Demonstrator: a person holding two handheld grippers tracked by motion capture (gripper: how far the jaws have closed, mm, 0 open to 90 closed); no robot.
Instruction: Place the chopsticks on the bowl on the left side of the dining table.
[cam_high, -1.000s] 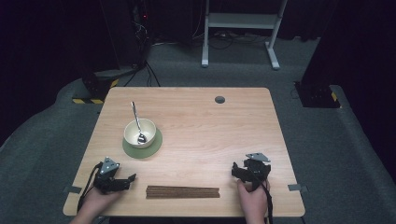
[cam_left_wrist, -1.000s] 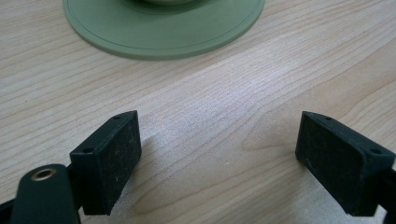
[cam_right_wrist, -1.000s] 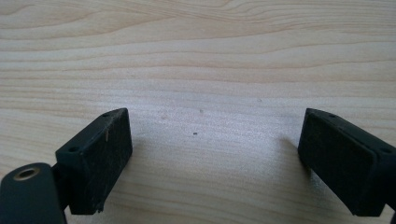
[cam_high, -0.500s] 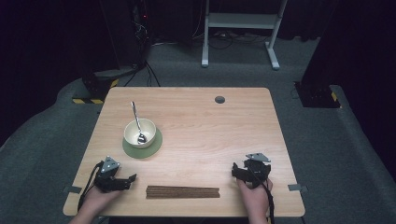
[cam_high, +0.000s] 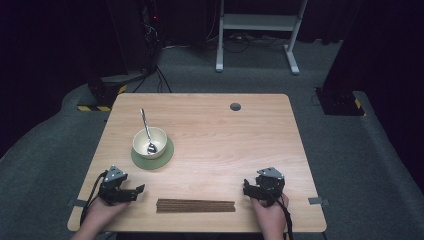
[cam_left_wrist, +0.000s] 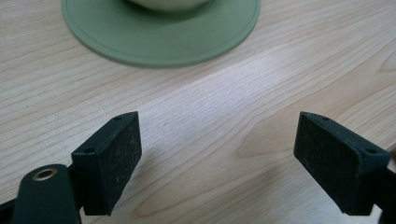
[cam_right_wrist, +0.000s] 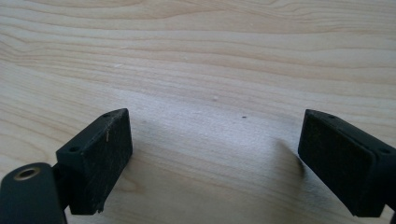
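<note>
A cream bowl (cam_high: 149, 141) with a metal spoon (cam_high: 146, 131) leaning in it stands on a round green coaster (cam_high: 166, 156) at the table's left middle. A long dark brown strip that looks like slats or sticks (cam_high: 196, 205) lies flat near the front edge. My left gripper (cam_high: 136, 190) rests on the wood left of the strip, open and holding nothing. In the left gripper view its jaws (cam_left_wrist: 219, 158) stand wide apart, with the coaster (cam_left_wrist: 161, 32) just ahead. My right gripper (cam_high: 248, 187) sits right of the strip, open over bare wood (cam_right_wrist: 215, 158).
The light wooden table (cam_high: 235, 145) has a small dark round grommet (cam_high: 235, 106) near its far edge. Around it are grey floor, a white frame (cam_high: 257, 30) and cables behind. A hand holds each gripper at the front edge.
</note>
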